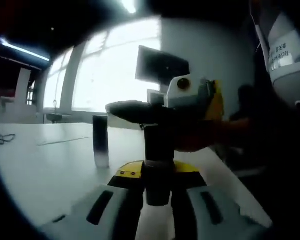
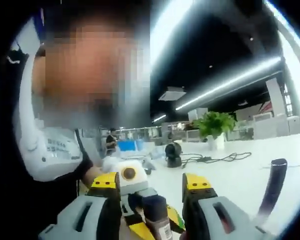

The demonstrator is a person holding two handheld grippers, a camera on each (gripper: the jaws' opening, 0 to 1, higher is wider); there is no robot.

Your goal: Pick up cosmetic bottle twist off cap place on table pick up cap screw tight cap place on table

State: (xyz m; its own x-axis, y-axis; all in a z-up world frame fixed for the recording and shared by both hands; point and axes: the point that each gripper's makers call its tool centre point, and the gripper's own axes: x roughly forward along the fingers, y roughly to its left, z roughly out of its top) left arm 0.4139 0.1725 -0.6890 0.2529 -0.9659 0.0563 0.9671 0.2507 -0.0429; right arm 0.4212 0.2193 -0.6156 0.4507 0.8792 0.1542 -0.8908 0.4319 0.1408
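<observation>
Left gripper (image 1: 157, 197): jaws are closed on the dark bottle (image 1: 157, 165), held upright above the table (image 1: 45, 165).
Right gripper (image 1: 192, 95): seen beyond the bottle top in the left gripper view, level with a dark flat shape (image 1: 135, 111), probably the cap; its grip cannot be told.
Right gripper view: bottle (image 2: 156, 215) is seen between the yellow-tipped jaws; contact is unclear.
Table: a dark cylinder (image 1: 100, 141) stands upright, apart from the bottle.
Background: plant (image 2: 215, 125), cable (image 2: 215, 159), person's sleeve (image 2: 50, 150).
</observation>
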